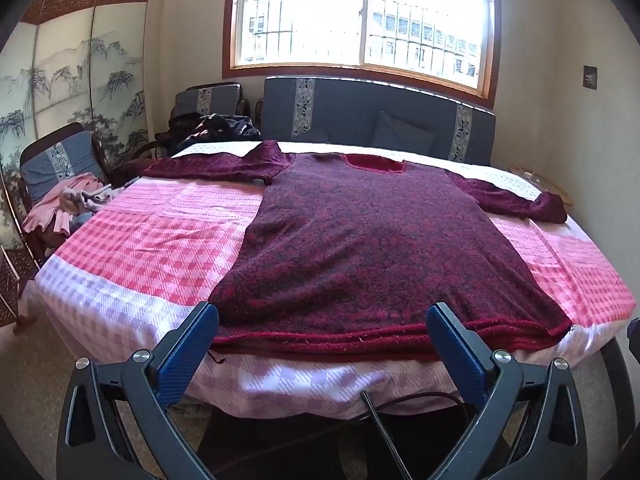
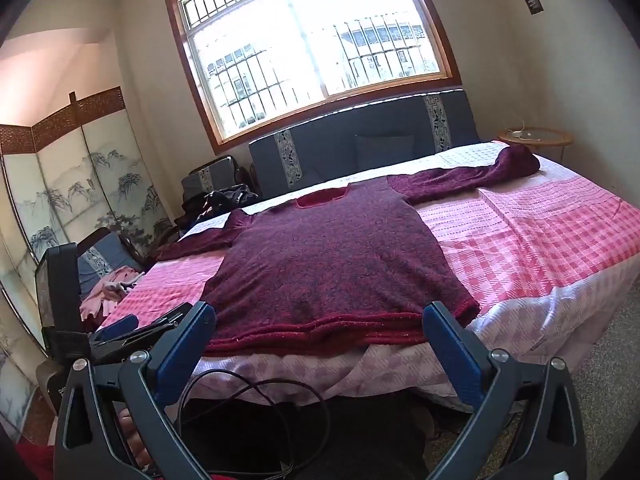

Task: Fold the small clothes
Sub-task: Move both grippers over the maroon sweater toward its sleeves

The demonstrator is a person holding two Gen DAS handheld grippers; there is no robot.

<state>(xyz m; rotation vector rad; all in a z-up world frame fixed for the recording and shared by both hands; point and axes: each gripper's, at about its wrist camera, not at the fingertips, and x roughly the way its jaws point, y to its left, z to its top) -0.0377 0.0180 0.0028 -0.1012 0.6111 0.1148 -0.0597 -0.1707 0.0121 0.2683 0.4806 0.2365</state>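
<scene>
A dark red patterned sweater [image 1: 360, 240] lies flat, front up, on a table covered with a pink checked cloth [image 1: 140, 248]. Both sleeves are spread out to the sides and the hem faces me. My left gripper [image 1: 322, 322] is open and empty, its blue fingertips just short of the hem at the table's near edge. In the right wrist view the same sweater [image 2: 328, 264] lies flat. My right gripper [image 2: 320, 320] is open and empty, also just in front of the hem. The left gripper [image 2: 132, 328] shows at the lower left of that view.
A dark blue sofa [image 1: 380, 120] stands behind the table under a window. A chair with pink clothes [image 1: 68, 204] is at the left, before a painted folding screen [image 1: 80, 80]. A small round side table [image 2: 536, 138] stands at the far right. Black cables [image 2: 248, 408] hang below the near edge.
</scene>
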